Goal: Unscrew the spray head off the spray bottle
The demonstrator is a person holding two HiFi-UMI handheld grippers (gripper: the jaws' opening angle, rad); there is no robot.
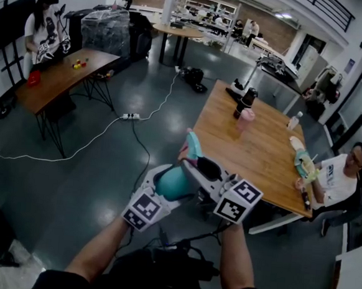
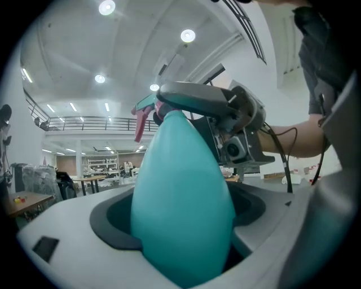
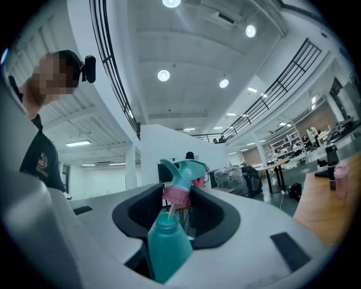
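The teal spray bottle is held in the air in front of me. My left gripper is shut on its body, which fills the left gripper view. In the right gripper view the spray head with its pink collar stands clear above the bottle neck. A thin dip tube shows bare between them. My right gripper has its pads against the collar on both sides. In the head view it sits just right of the left gripper, with the spray head poking up beyond it.
A wooden table stands ahead to the right with a pink bottle on it, and a person sits at its right end. Another table with a person is at far left. A cable and power strip lie on the floor.
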